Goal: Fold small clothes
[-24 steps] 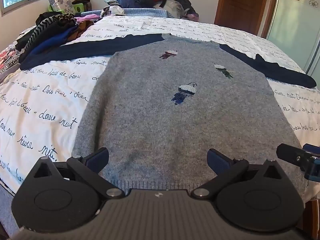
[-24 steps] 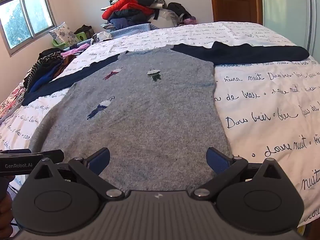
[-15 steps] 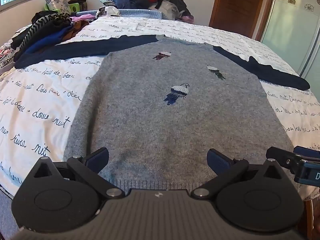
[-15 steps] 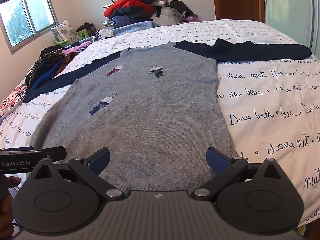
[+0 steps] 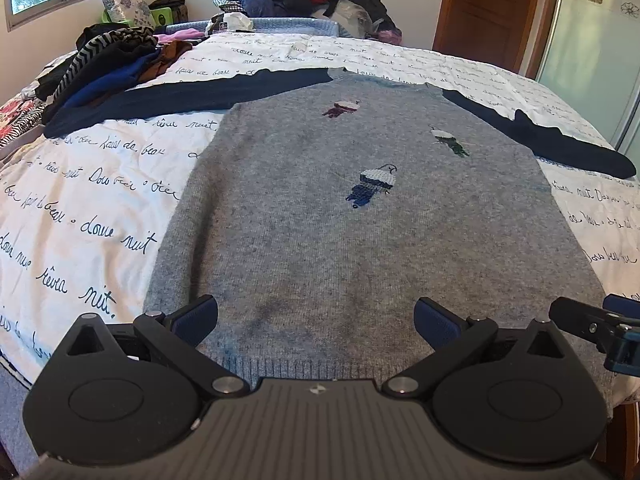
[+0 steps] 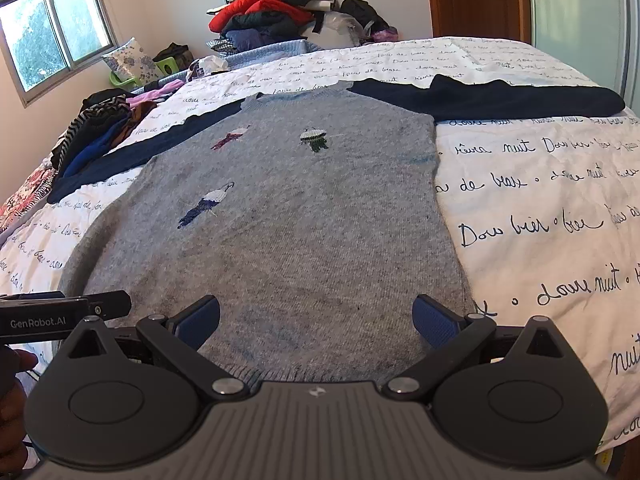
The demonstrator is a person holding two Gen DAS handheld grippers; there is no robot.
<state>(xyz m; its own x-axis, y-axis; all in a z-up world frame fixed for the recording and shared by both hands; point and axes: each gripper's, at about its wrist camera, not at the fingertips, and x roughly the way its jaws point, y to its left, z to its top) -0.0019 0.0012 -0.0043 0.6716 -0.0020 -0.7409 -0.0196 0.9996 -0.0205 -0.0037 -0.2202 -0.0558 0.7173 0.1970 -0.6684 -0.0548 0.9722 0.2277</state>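
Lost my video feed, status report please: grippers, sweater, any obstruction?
Left gripper and right gripper open, empty, above hem. Grey sweater flat on bed, navy sleeves spread, unfolded. Nothing on it.

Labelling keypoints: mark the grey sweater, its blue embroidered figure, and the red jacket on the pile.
grey sweater (image 5: 360, 248): left wrist view, middle of the body.
blue embroidered figure (image 5: 374, 185): left wrist view, its centre.
red jacket (image 6: 248, 7): right wrist view, upper folds.

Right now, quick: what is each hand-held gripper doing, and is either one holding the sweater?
Left hand-held gripper: open, holding nothing, above the grey sweater's hem.
Right hand-held gripper: open, holding nothing, also above the hem.
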